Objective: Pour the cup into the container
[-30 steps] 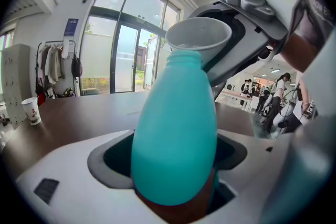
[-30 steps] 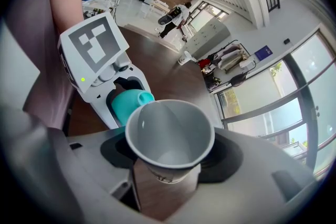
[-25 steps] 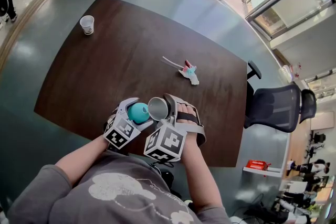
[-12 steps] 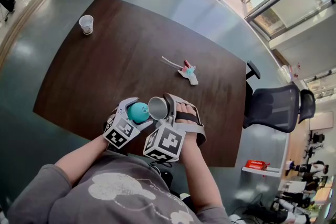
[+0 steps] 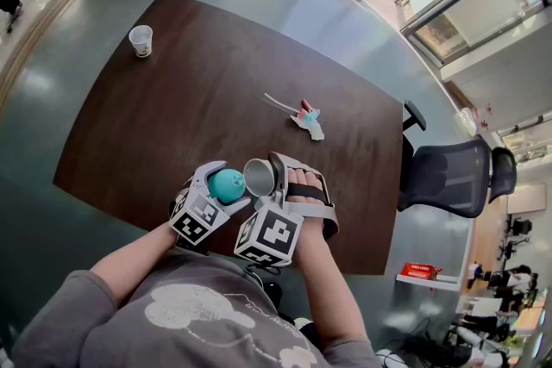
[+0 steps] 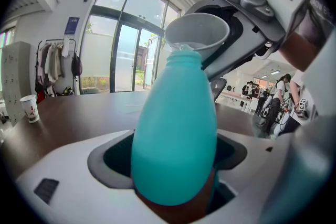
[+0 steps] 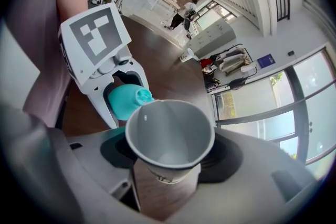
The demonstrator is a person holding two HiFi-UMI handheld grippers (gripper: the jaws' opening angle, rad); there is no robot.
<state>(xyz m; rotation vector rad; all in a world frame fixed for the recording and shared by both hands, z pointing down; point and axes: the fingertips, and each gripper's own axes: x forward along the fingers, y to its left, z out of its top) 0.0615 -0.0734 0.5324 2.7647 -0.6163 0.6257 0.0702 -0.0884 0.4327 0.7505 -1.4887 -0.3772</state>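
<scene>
Holds a teal bottle (image 6: 173,134) upright in the left hand-held gripper (image 6: 176,199), jaws pressed against its lower body. Holds a white paper cup (image 7: 170,134) in the right hand-held gripper (image 7: 165,186), jaws closed on its lower part, tipped so that the pinched lip touches the bottle's narrow mouth from the bottle's right. Hangs both above the near edge of the dark bench (image 5: 198,99), well apart from a second paper cup (image 5: 141,40) standing far beyond the bottle, at the bench's far left corner. Cannot tell whether liquid is running; possibly a little left low inside the tipped cup.

Risks a spill down the bottle's shoulder. With so narrow a neck under so wide a lip, any slip off the mouth or too quick a tilt likely sends liquid outside and onto the bench. Risks also buckling the soft paper wall under a harder squeeze, or nudging the bottle askew in its grip.

Differs hardly at all from a second ago: same place for cup and bottle, same contact at the mouth. Shows only the dark figure on the floor far beyond the bottle, up left, in another position.
</scene>
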